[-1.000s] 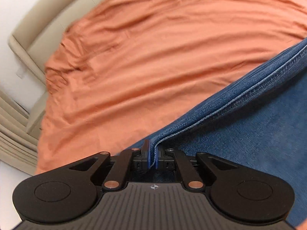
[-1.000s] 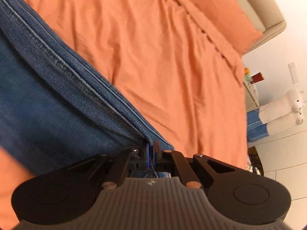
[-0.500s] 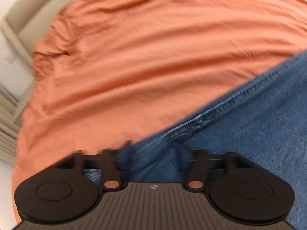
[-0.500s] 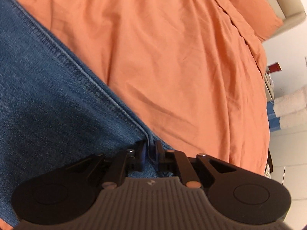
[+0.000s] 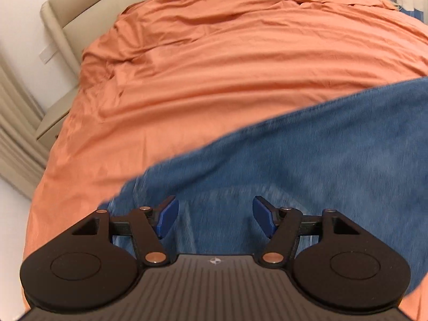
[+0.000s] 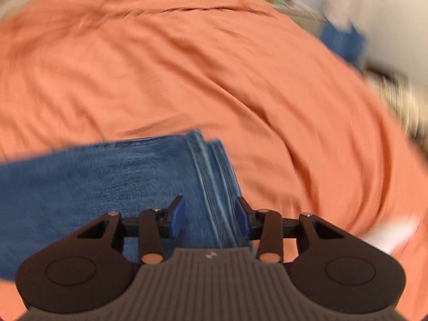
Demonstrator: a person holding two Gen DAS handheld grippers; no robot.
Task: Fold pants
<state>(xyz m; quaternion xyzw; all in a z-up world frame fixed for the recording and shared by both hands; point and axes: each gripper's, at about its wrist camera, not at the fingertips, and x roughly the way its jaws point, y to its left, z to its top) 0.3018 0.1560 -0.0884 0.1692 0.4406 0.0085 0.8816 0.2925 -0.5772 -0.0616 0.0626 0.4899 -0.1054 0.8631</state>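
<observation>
Both grippers spread wide over the jeans, gripping nothing.

The left gripper (image 5: 214, 218) hangs with blue pads far apart above blurred denim; the right gripper (image 6: 210, 219) is likewise parted over the stacked hems. The jeans (image 6: 112, 184) lie on the orange sheet (image 5: 227, 80), with a beige headboard (image 5: 69, 8) beyond.

Left gripper (image 5: 214, 218): a second ago its fingers (image 5: 167, 218) were clamped on the seam edge of the jeans (image 5: 307, 160); they now stand wide apart with nothing between them. Right gripper (image 6: 210, 219): likewise released, fingers (image 6: 178, 219) parted from their former grip. The jeans, previously held up taut, now lie on the bed (image 5: 214, 67). Both cameras have drawn back and the bed's far end shows.
</observation>
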